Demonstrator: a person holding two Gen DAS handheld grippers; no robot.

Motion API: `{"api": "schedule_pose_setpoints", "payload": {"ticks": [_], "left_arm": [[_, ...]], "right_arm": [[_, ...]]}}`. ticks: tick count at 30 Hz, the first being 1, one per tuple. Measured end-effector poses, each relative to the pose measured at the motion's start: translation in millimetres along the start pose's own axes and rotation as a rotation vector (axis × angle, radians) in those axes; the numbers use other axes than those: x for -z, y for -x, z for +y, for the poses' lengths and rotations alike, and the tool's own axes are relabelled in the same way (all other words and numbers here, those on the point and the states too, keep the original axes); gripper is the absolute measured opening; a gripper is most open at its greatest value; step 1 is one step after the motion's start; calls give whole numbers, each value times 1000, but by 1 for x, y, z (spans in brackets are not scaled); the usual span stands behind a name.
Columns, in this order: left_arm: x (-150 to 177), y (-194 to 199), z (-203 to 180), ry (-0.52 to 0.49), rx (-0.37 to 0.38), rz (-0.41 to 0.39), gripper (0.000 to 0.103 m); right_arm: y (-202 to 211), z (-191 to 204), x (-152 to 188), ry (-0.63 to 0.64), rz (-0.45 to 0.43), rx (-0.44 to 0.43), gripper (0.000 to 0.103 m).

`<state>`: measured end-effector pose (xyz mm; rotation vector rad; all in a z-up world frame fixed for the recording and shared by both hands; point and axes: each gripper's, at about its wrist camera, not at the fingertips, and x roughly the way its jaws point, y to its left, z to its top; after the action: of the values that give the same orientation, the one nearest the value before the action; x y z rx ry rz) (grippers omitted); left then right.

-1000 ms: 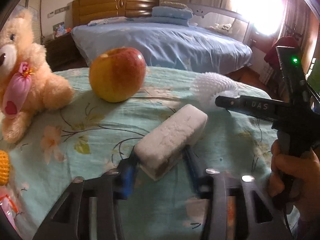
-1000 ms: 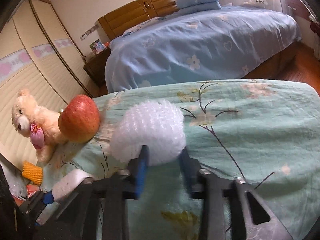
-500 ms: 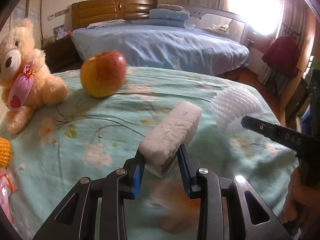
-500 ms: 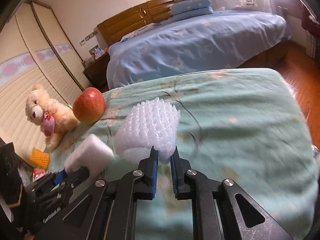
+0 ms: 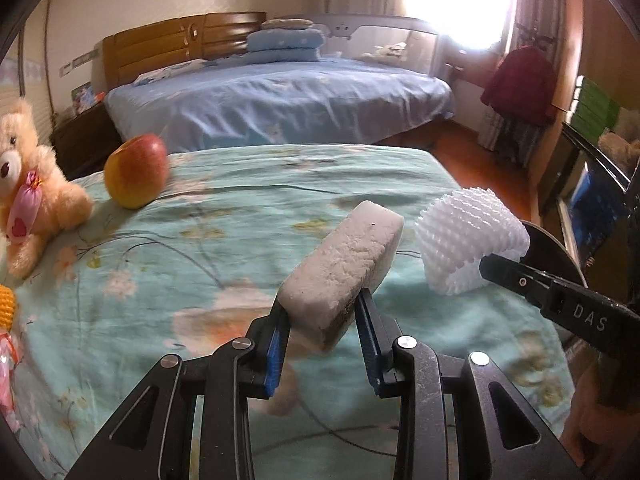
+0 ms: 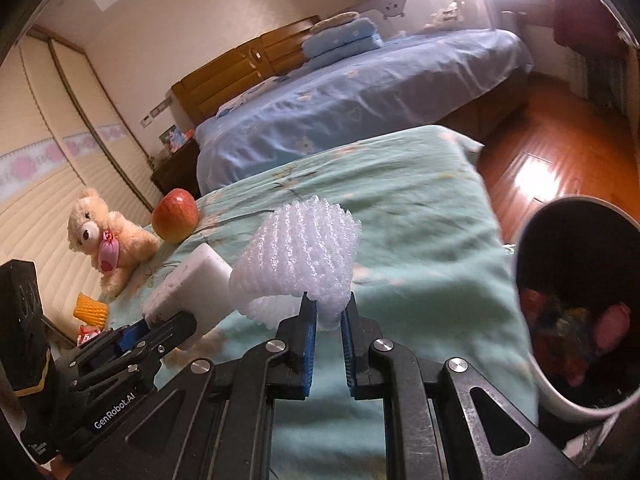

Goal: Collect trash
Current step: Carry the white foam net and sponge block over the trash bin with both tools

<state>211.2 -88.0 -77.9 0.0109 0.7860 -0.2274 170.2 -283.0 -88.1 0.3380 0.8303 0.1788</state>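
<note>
The left claw [image 5: 322,320] pinches a chalky white foam block [image 5: 344,272] with a grubby lower edge, while the right claw [image 6: 328,320] is clamped on a ribbed white foam net [image 6: 298,258].

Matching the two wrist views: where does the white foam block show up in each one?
Left wrist: the white foam block is at centre, clamped in the left gripper.
Right wrist: the block is at lower left, left of the white foam net.
Shared landmark: the apple, beside the teddy bear.
</note>
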Motion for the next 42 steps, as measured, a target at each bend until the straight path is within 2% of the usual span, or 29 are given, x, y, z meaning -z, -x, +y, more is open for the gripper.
{"api": "schedule_pose_setpoints", "payload": {"ticks": [14,42], "left_arm": [[6,8,-47,-77,39,0,31],[-4,-1,-115,-182,105,0,31]], "right_arm": [[52,-40,18,-42,-66,85,12],[94,-103,19,-122,-119,191,12]]}}
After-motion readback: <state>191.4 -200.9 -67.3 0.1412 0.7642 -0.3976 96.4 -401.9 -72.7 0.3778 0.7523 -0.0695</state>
